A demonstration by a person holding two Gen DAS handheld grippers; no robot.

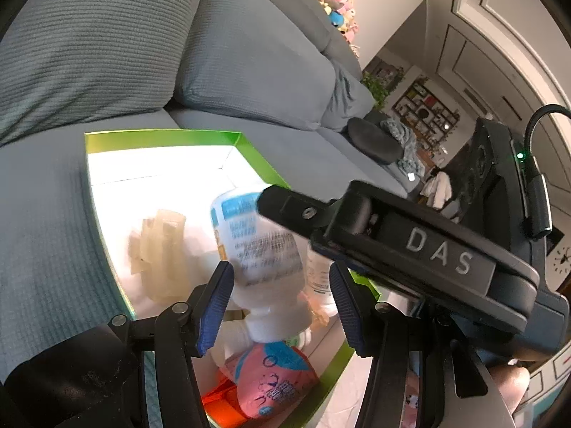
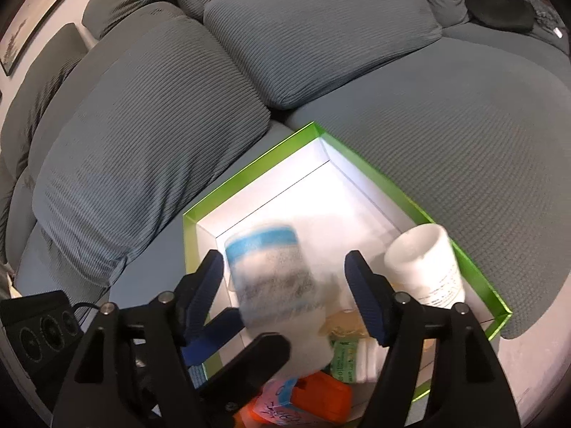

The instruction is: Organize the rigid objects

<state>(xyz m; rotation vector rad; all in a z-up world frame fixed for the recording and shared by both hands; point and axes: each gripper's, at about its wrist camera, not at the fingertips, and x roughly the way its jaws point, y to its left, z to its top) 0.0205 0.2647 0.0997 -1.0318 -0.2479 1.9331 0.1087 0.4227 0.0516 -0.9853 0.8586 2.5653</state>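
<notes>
A green-rimmed white box (image 1: 164, 137) (image 2: 249, 167) lies on a grey sofa. A white bottle with a blue label (image 1: 260, 249) (image 2: 274, 278) is blurred above the box, between the open fingers of both grippers. My left gripper (image 1: 282, 306) is open around its lower part; I cannot tell if it touches. My right gripper (image 2: 285, 292) is open around the same bottle. In the box lie a pale translucent piece (image 1: 164, 249), a pink pouch (image 1: 274, 381), an orange item (image 2: 321, 399) and a second white bottle (image 2: 424, 267).
Grey sofa cushions (image 2: 314, 32) rise behind the box. The right gripper's black body (image 1: 428, 249) crosses the left wrist view. A black round cushion (image 1: 374, 139) lies further along the seat. Plush toys (image 1: 335, 3) sit on the sofa back.
</notes>
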